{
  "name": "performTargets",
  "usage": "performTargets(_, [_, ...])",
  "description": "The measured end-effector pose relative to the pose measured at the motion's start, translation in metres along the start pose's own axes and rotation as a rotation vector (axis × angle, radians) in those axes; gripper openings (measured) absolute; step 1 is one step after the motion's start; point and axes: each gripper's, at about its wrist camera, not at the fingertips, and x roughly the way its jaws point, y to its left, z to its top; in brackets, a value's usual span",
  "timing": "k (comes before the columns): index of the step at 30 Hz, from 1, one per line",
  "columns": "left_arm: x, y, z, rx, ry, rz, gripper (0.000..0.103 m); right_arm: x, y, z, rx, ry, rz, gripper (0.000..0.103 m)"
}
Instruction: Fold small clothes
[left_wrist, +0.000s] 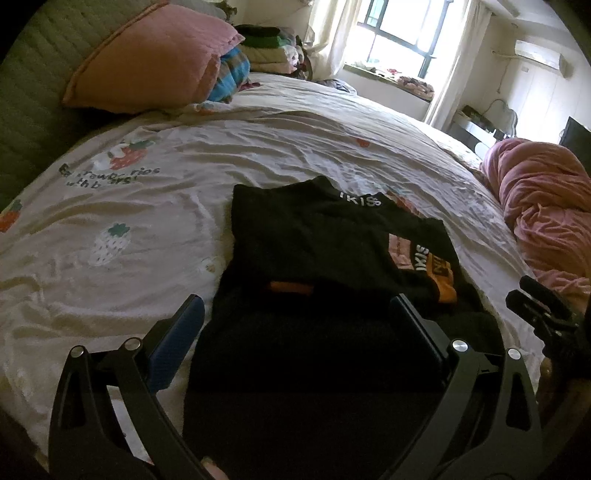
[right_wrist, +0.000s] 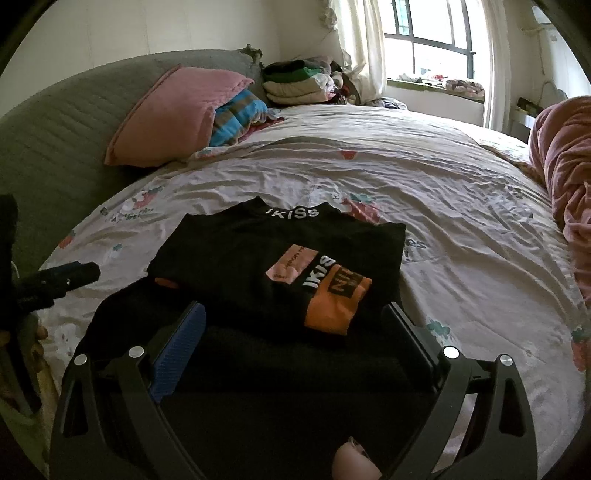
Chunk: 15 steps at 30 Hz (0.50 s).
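A small black garment (left_wrist: 325, 240) (right_wrist: 240, 251) with white lettering at the collar and pink and orange patches lies partly folded on the strawberry-print bedsheet (left_wrist: 110, 206) (right_wrist: 461, 221). My left gripper (left_wrist: 297, 314) is open over the garment's near left part, and dark cloth lies below its spread blue-padded fingers. My right gripper (right_wrist: 295, 314) is open as well, hovering over the near edge just short of the orange patch. Each gripper shows at the edge of the other's view: the right one (left_wrist: 535, 310), the left one (right_wrist: 70, 275). Nothing is pinched.
A pink pillow (left_wrist: 155, 59) (right_wrist: 177, 114) and a striped blanket (right_wrist: 240, 114) lean on the grey headboard (right_wrist: 55, 129). Folded clothes (right_wrist: 295, 81) are stacked behind them. A bunched pink duvet (left_wrist: 546, 206) (right_wrist: 565, 166) lies at the right. Part of a hand (right_wrist: 354, 461) shows at the bottom.
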Motion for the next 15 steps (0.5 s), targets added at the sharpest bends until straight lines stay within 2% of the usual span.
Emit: performTargets(15, [-0.019, 0.035, -0.023, -0.052, 0.033, 0.048, 0.093, -0.014, 0.003, -0.027, -0.04, 0.047, -0.021, 0.095])
